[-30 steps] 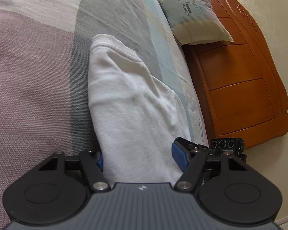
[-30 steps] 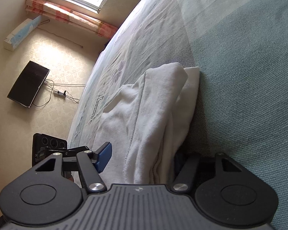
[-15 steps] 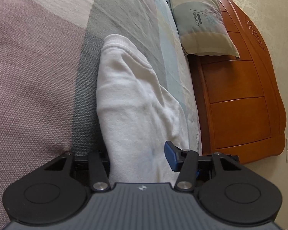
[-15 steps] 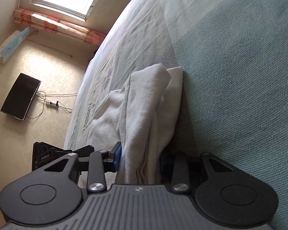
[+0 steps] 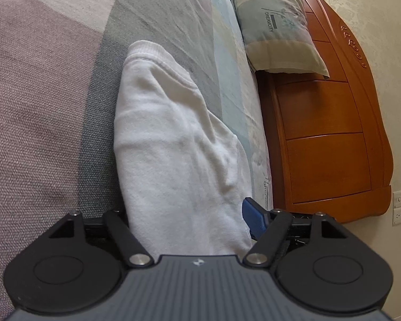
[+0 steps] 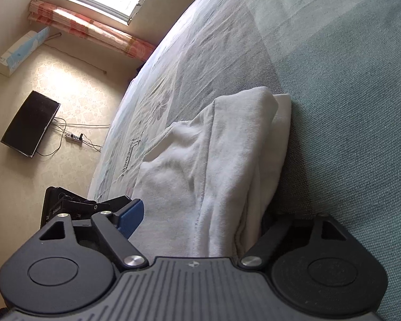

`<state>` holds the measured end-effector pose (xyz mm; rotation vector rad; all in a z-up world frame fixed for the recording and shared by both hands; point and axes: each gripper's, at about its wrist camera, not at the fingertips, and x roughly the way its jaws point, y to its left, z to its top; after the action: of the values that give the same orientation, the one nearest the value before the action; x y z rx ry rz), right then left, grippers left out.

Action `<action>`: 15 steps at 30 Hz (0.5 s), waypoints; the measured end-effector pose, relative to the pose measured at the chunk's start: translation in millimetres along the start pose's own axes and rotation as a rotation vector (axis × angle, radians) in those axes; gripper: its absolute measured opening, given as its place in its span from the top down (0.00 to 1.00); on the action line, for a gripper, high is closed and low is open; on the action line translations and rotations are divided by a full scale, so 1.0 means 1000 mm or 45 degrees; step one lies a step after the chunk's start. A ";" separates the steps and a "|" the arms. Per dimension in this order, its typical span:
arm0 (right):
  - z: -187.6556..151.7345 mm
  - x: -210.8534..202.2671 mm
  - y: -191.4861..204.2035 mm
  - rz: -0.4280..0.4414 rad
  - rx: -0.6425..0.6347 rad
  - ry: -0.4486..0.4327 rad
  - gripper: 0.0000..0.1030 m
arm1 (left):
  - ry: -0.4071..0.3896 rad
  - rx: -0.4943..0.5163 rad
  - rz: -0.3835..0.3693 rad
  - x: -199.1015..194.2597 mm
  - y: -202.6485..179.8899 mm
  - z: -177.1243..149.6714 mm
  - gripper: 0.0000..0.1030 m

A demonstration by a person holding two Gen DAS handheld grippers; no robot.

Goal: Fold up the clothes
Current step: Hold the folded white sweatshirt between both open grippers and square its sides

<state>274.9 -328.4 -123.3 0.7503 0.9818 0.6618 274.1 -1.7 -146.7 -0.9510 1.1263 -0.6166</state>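
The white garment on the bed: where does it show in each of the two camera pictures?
Left wrist view: the white garment runs up the middle, from between the claw's fingers toward the pillow.
Right wrist view: it lies centre, bunched in folds.
Shared landmark: the bedspread beneath it.

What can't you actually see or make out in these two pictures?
- Left wrist view: one blue pad of the left tongs shows; the white garment covers the other.
- Right wrist view: the garment's near end drops behind the tongs' body, so the right tongs' hold cannot be judged.
- Both views: what kind of garment it is.
- Left wrist view: the pillow's smaller print is too small.
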 end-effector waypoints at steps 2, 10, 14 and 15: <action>0.000 0.001 0.002 -0.002 -0.002 0.007 0.13 | 0.001 -0.006 0.003 0.001 -0.002 0.000 0.28; -0.002 -0.005 0.002 -0.018 -0.019 0.044 0.11 | 0.014 0.017 -0.005 0.001 -0.002 -0.001 0.26; -0.008 -0.012 -0.004 0.020 -0.007 0.044 0.11 | -0.001 0.004 0.001 0.006 -0.005 -0.002 0.23; -0.009 -0.013 -0.006 0.031 0.000 0.035 0.11 | 0.000 0.013 0.008 0.007 -0.009 -0.002 0.21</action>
<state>262.4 -339.6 -125.5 0.7559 0.9992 0.6954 274.9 -12.8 -142.4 -0.9379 1.1250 -0.6169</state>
